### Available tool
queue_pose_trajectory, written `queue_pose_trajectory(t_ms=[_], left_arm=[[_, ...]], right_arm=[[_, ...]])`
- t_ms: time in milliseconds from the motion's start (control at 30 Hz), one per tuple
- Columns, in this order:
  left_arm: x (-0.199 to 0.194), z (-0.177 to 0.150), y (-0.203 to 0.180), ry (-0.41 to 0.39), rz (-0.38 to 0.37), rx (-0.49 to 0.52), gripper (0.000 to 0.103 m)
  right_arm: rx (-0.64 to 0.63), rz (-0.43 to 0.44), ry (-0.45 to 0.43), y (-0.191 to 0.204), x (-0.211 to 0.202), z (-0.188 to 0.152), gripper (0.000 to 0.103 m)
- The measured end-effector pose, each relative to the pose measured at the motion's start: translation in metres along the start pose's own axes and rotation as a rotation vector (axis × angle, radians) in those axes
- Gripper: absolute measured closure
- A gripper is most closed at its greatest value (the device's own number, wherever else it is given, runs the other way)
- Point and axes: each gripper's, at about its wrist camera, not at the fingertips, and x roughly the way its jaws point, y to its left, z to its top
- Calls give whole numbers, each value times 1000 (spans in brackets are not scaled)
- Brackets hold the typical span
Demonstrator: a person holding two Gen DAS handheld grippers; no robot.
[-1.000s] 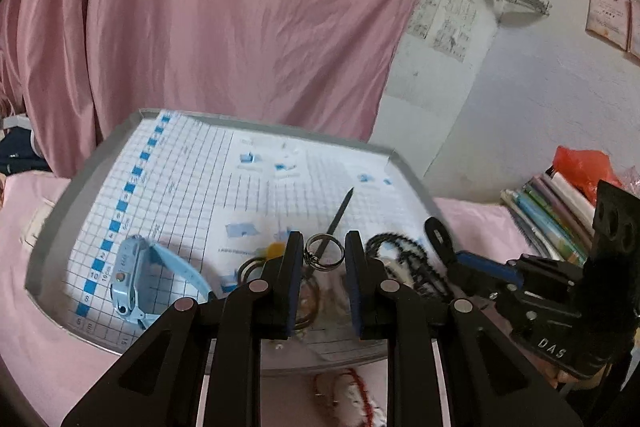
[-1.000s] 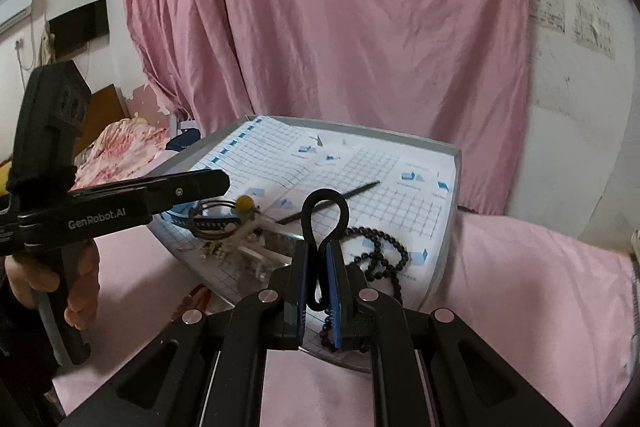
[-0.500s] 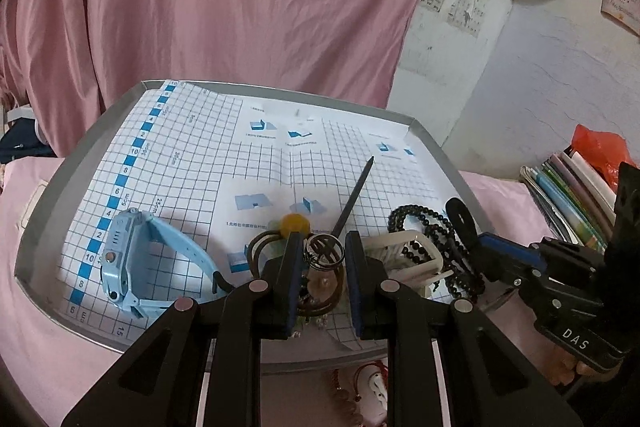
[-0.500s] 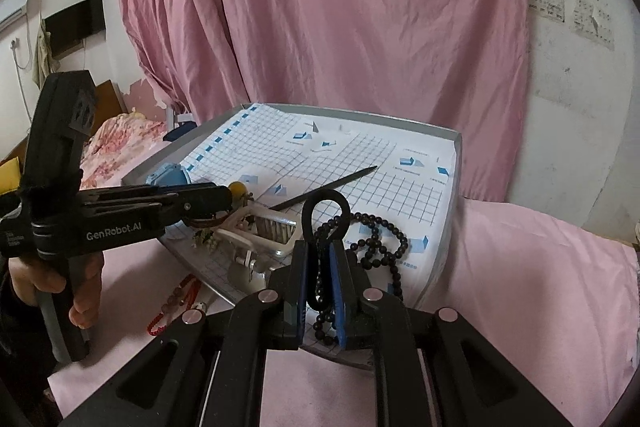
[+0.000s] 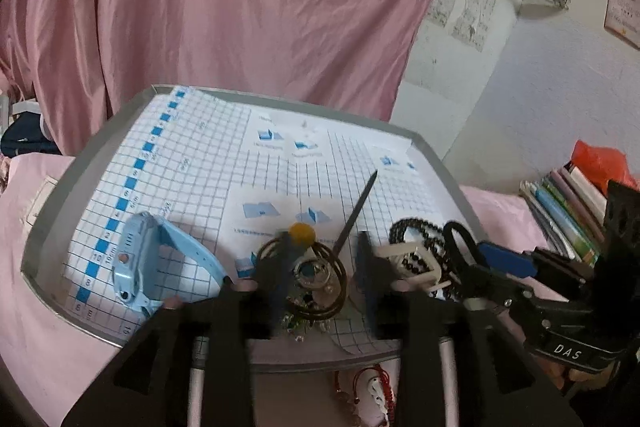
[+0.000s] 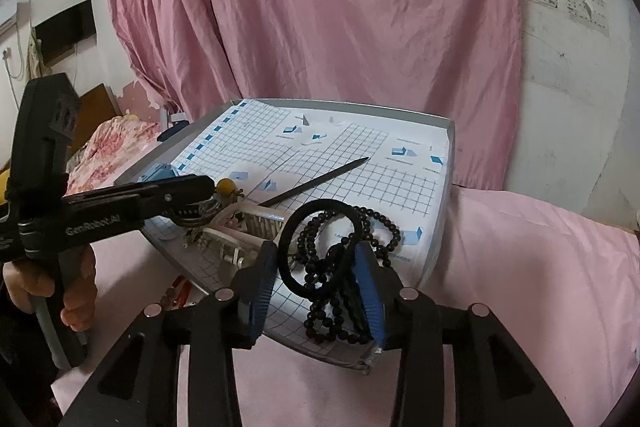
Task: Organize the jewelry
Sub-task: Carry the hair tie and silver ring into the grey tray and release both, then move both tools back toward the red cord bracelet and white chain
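A grey tray [image 5: 80,167] lined with gridded paper holds the jewelry. My left gripper [image 5: 320,267] stands open over a metal ring [image 5: 316,273] that lies on brown hair ties with a yellow bead [image 5: 302,233]. A blue watch [image 5: 136,259] lies to the left. A black hair stick [image 5: 356,211], a white claw clip [image 5: 412,259] and a black bead necklace [image 6: 372,227] sit to the right. My right gripper [image 6: 316,287] is open at the tray's near right corner, and a black hair tie [image 6: 320,247] lies loose between its fingers, over the beads.
A red beaded bracelet [image 5: 372,387] lies on the pink cloth just off the tray's near edge. Books [image 5: 568,211] are stacked to the right. A pink curtain [image 6: 340,7] hangs behind the tray. A hand [image 6: 76,287] holds the left gripper's handle.
Both grippers have opened. The left one let go of the metal ring, which now rests on the hair ties. The right one let go of the black hair tie, now on the beads.
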Motion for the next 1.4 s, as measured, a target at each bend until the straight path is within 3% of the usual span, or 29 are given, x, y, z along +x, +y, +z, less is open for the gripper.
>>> queue_pose_trajectory(t_ms=[33,167,233,367,467,600,700,833,1033,1167,1400], left_arm=[[-2,0,1,-14,-2,-10,52],[-10,2,5,-49,-3,-33,40],[-13,2,6,-63,8,-42,28],[-23,1,3,-123,21,-31,24],[-36,-3,-6,-211,52,2,23],[-51,-10,-15,-325,47,40,7],[-62,-14,-14,-393,25,27,5],[-76,-17,-11,-413,21,-4,2],[-108,-34,-24,-452,20,57,2],[-125,-44,-19,-452,1,25,2],[-159,-72,-2,-435,-7,-24,2]], right_arm=[[3,-1,-2,0,-1,0,60],[13,-3,-16,-2,-4,-1,52],[19,-7,-28,-3,-7,-1,45],[32,-13,-66,-6,-16,-2,33],[40,-26,-108,-7,-24,-2,25],[58,-33,-168,-10,-36,-5,11],[79,-59,-243,-12,-50,-9,0],[89,-74,-347,-13,-68,-13,0],[68,-73,-453,2,-104,-22,0],[36,-81,-432,18,-115,-32,0],[-56,-75,-315,54,-122,-59,0]])
